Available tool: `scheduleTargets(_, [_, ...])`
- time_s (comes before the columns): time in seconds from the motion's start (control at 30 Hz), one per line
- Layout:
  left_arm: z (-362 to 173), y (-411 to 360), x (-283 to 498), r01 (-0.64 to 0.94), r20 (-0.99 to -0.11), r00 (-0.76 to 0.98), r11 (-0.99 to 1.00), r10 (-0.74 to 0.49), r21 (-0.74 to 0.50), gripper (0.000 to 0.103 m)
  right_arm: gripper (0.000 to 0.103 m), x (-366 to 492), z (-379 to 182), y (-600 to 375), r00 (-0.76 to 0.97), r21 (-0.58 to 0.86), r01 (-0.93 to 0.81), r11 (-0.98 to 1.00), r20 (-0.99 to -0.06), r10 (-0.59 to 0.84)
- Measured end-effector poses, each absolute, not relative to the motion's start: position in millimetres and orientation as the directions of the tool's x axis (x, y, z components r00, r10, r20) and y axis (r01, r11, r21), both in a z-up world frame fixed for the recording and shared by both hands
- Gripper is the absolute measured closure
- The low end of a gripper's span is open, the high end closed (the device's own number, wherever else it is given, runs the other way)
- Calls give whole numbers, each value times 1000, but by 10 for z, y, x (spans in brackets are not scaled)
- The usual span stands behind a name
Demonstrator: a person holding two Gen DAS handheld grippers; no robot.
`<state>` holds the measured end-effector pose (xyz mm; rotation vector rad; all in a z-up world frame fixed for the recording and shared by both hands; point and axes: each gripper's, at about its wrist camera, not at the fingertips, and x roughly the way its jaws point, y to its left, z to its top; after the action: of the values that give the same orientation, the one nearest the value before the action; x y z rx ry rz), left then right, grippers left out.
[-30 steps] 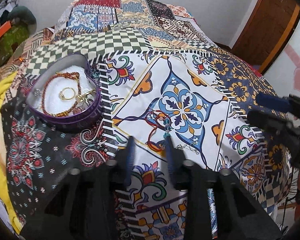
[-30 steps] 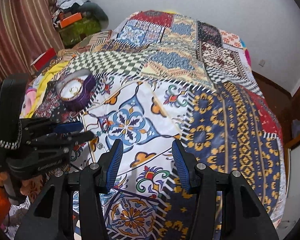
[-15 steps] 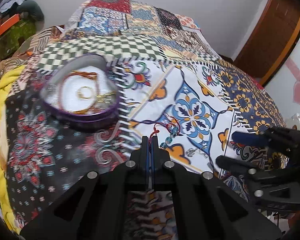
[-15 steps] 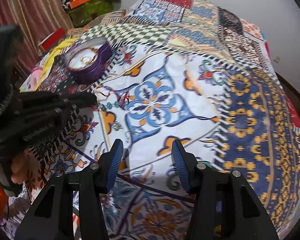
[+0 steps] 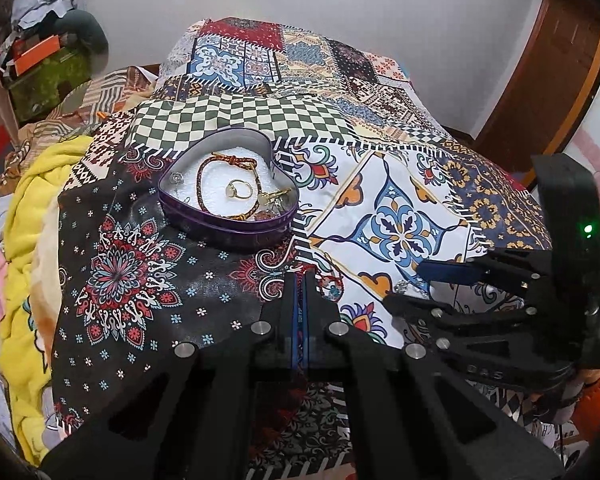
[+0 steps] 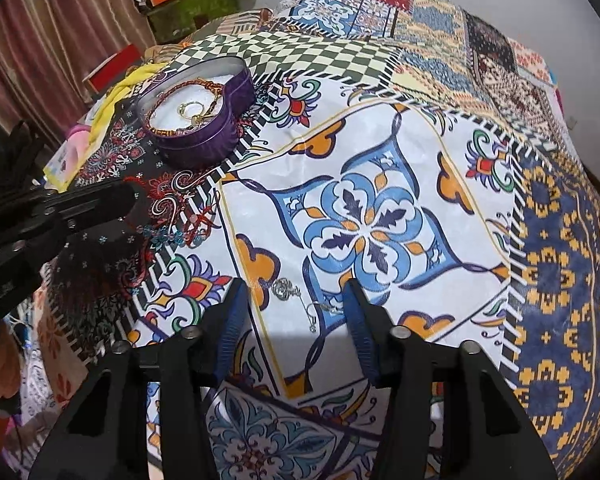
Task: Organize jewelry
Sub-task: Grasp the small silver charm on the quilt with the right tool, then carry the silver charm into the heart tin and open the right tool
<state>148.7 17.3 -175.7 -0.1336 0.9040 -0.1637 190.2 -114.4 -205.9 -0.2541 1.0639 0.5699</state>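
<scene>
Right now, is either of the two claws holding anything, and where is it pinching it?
The left gripper is shut on the red bead bracelet, pinching its cord at one end. The right gripper is open and empty, above small silver earrings.

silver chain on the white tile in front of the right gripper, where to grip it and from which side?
Take the silver chain at its round pendant end, the bulkiest part; the rest is thin links lying flat on the bedspread. Come straight down from above with the right gripper, whose open jaws already stand either side of it, and close across the chain's line. The cloth may pinch too.
</scene>
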Motion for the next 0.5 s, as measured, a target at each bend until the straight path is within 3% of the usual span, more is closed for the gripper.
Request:
scheduleTargets(0.1, [-1722,142,1478,95,-763,614,978,-203,-184,103,90,1916,-2042,-1149,361,74,-556,828,-876,320])
scheduleTargets(0.5, [-1306,188,1426,107,-697,694,983,-182,-149,103,91,1949,-1714,-1264,426,78,-541,837,-833,353])
